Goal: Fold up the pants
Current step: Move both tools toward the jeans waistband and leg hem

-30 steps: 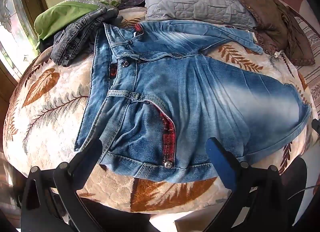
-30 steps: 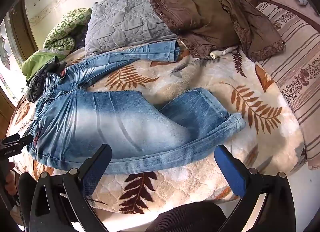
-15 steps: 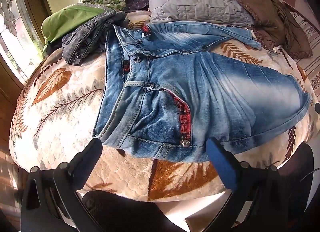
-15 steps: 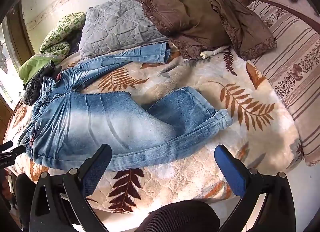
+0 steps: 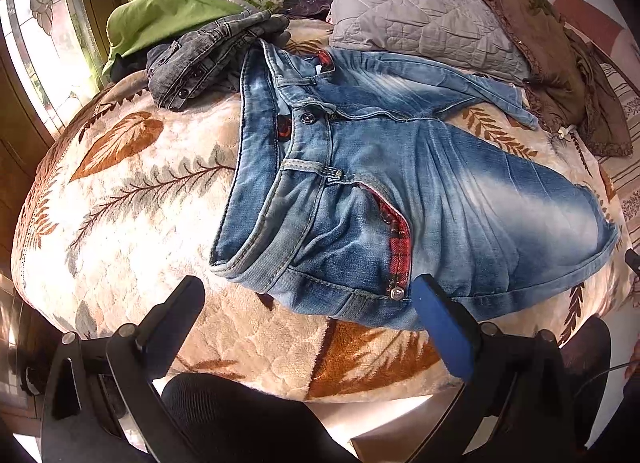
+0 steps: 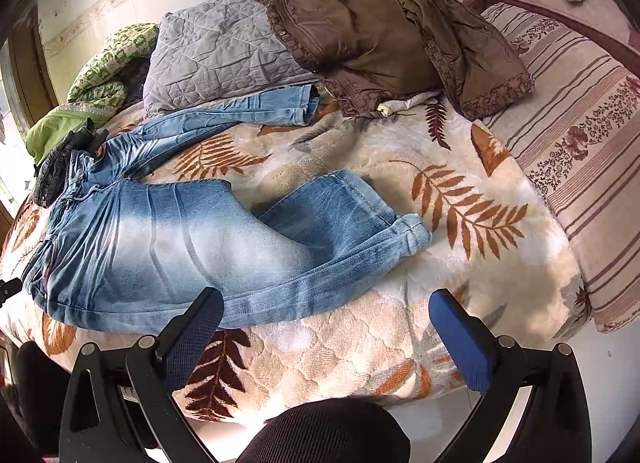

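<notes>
Blue faded jeans (image 5: 400, 191) lie spread on the leaf-patterned bed cover (image 5: 132, 199), waistband to the left, legs apart. In the right wrist view the jeans (image 6: 168, 239) show one leg bent near the front edge with its cuff (image 6: 404, 231) at the middle, the other leg (image 6: 256, 107) reaching toward the pillow. My left gripper (image 5: 308, 299) is open and empty, just short of the waistband corner. My right gripper (image 6: 324, 311) is open and empty, above the bed's front edge near the lower leg seam.
A grey quilted pillow (image 6: 216, 51), a brown jacket (image 6: 380, 35), dark grey jeans (image 5: 208, 59) and a green cloth (image 5: 160, 19) lie at the back of the bed. A striped blanket (image 6: 580, 135) lies on the right. A window (image 5: 44, 43) is at the left.
Both grippers have drawn back a little from the bed; the jeans appear farther off and shifted right in the left view. Both stay open and empty. The jeans have not moved.
</notes>
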The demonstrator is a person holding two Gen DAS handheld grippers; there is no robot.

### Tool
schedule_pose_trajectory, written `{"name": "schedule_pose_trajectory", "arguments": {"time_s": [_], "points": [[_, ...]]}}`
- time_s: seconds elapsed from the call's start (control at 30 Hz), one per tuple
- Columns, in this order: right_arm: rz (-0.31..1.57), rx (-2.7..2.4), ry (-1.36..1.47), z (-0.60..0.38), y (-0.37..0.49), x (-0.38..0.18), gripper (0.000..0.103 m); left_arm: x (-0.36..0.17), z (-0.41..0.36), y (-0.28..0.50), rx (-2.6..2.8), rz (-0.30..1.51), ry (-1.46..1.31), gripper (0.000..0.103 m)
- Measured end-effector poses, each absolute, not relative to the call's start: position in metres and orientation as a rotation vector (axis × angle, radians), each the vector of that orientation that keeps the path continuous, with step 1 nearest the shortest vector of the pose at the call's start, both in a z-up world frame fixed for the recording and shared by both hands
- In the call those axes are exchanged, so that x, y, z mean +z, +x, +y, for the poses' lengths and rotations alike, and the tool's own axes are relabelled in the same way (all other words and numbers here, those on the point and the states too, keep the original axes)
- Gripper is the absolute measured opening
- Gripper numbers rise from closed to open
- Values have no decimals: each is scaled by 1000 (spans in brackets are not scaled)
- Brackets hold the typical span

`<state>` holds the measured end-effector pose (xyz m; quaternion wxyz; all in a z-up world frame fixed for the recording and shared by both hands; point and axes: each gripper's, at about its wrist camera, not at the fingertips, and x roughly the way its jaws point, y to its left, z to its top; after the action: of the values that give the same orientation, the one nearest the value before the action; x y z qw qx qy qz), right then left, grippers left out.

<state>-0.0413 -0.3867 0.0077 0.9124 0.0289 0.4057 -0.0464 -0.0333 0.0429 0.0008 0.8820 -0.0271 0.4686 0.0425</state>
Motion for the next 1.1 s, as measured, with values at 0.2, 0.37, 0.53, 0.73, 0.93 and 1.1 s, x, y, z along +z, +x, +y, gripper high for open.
{"name": "schedule_pose_trajectory", "arguments": {"time_s": [0.2, 0.37, 0.53, 0.73, 0.93, 1.1], "points": [[844, -103, 71, -392, -40, 5, 103, 0, 34, -29, 67, 982, -56, 103], [844, -100, 74, -392, -38, 5, 103, 1, 28, -28, 53, 980, -35, 103], [842, -97, 72, -392, -37, 6, 103, 0, 27, -26, 49, 986, -39, 103], [846, -99, 79, -393, -36, 5, 103, 0, 26, -26, 47, 986, -40, 103], [846, -91, 82, -394, -35, 3, 103, -1, 25, -22, 42, 999, -47, 103], [848, -91, 88, -397, -35, 1, 103, -2, 21, -19, 38, 1009, -39, 103]]}}
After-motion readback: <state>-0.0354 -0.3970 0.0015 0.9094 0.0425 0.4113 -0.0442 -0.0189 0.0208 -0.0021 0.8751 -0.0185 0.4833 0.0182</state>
